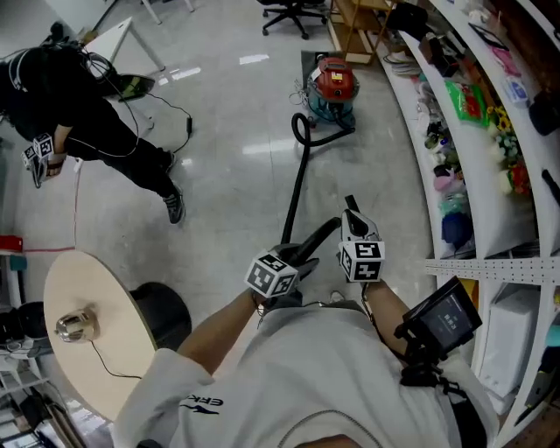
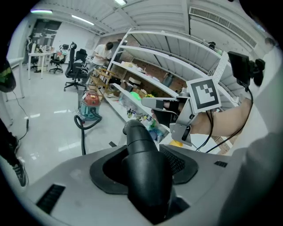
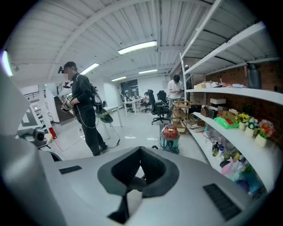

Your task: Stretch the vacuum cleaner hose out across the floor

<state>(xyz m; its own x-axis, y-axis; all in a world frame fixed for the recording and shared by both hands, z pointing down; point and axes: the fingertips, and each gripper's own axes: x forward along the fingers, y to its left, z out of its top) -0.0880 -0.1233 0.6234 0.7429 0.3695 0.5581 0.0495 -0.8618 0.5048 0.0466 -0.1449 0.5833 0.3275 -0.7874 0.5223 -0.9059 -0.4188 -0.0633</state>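
A red and teal vacuum cleaner (image 1: 334,86) stands on the floor far ahead, near the shelves. Its black hose (image 1: 297,188) loops beside the body, then runs straight back toward me. The hose ends in a thick black handle (image 1: 317,238). My left gripper (image 1: 302,254) is shut on that handle, which fills the space between its jaws (image 2: 143,161). Just right of the handle, my right gripper (image 1: 350,208) points forward. Its tips meet and nothing is held (image 3: 140,152). The vacuum (image 3: 169,137) also shows past it.
Curved white shelves (image 1: 472,149) crowded with goods line the right side. A person in black (image 1: 114,122) stands at the left. A round beige table (image 1: 87,324) and a black stool (image 1: 162,311) sit at my lower left. An office chair (image 1: 293,13) is at the back.
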